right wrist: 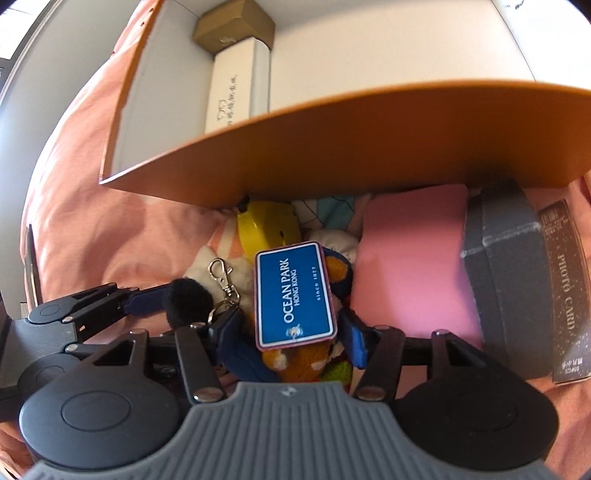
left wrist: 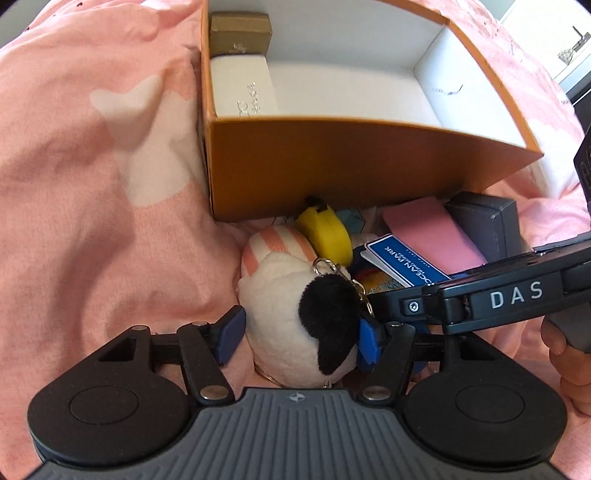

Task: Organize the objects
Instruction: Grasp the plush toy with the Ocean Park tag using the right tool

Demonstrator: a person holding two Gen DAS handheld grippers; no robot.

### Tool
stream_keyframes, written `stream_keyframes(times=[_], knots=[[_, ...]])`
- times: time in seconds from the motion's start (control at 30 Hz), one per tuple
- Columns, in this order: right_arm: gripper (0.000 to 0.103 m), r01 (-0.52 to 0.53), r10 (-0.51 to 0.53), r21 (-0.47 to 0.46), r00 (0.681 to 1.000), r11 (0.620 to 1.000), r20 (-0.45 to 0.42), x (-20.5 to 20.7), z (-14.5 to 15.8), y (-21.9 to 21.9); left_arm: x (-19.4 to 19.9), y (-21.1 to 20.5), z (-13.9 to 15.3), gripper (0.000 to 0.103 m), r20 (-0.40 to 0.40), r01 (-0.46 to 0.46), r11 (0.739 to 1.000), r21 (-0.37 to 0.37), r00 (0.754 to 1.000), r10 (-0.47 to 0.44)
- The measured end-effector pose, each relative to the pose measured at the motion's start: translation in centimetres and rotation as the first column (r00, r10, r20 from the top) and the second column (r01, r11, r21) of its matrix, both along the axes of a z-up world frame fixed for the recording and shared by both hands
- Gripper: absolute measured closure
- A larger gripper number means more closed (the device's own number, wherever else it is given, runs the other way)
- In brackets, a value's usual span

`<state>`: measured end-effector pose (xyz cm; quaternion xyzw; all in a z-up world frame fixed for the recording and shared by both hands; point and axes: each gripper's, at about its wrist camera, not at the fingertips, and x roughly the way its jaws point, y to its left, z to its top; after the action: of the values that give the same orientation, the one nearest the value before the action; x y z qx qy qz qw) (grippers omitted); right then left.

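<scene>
A pile of small things lies on a pink blanket in front of an orange box [left wrist: 332, 162]. My left gripper [left wrist: 299, 334] is open, its blue pads on either side of a white plush toy with a black ear [left wrist: 295, 314]; the left pad stands apart from it. My right gripper [right wrist: 291, 332] is open around an orange plush toy [right wrist: 295, 360] bearing a blue "Ocean Park" tag [right wrist: 293, 293]. The right gripper's body also shows in the left wrist view [left wrist: 480, 295]. The box [right wrist: 332, 147] holds a white case [left wrist: 240, 86] and a gold box [left wrist: 240, 35].
In the pile are a yellow tape measure [left wrist: 327, 232], a pink pad [left wrist: 432, 236], a grey box [left wrist: 487, 221] and a dark "Photo Card" pack [right wrist: 565, 295]. The pink blanket [left wrist: 92, 166] spreads to the left. A silver keychain clasp [right wrist: 221, 275] lies by the plush.
</scene>
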<state>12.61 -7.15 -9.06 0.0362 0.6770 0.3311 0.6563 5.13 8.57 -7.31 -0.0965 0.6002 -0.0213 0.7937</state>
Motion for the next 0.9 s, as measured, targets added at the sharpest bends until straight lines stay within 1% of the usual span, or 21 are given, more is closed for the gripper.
stream_keyframes(times=[0.13,0.2,0.33,0.4,0.5,0.57,0.67,0.8,0.9], knots=[[0.046,0.003,-0.003,-0.016,1.000,1.000,0.002,-0.3,-0.4,0.0,0.0,-0.4,-0.1,0.028,-0.003,0.009,1.000,0.018,1.000,-0.009],[0.050,0.009,-0.008,-0.008,1.000,1.000,0.005,-0.3,-0.3,-0.3,0.0,-0.6,-0.1,0.028,-0.007,0.016,1.000,0.020,1.000,-0.016],[0.055,-0.014,0.014,-0.005,0.999,1.000,0.049,-1.0,0.3,-0.5,-0.1,-1.4,-0.2,0.027,-0.005,0.050,0.997,0.051,0.999,-0.050],[0.056,-0.031,0.031,-0.005,0.997,0.999,0.073,-1.2,0.9,-0.6,-0.2,-1.3,-0.2,0.027,0.000,0.037,0.998,0.046,0.999,-0.038],[0.057,-0.031,0.031,0.011,0.997,0.999,0.074,-1.0,1.3,-1.3,-0.2,-1.2,-0.2,0.030,0.002,0.028,0.999,0.034,1.000,-0.029],[0.057,-0.027,0.025,0.023,0.997,0.999,0.071,-0.9,1.4,-1.7,-0.3,-1.2,-0.1,0.035,0.011,0.023,0.999,0.037,1.000,-0.024],[0.057,-0.028,0.025,0.033,0.996,0.999,0.081,-1.1,2.0,-1.9,-0.7,-1.5,0.4,0.040,0.036,0.029,0.998,0.050,0.999,-0.031],[0.058,-0.046,0.040,0.061,0.995,0.997,0.096,-1.2,3.3,-2.8,-1.2,-1.6,1.6,0.042,0.053,0.026,0.998,0.058,0.998,-0.029],[0.058,-0.078,0.069,0.085,0.992,0.993,0.106,-1.3,4.4,-3.3,-1.8,-1.7,3.2,0.043,0.085,0.043,0.997,0.061,0.995,-0.048]])
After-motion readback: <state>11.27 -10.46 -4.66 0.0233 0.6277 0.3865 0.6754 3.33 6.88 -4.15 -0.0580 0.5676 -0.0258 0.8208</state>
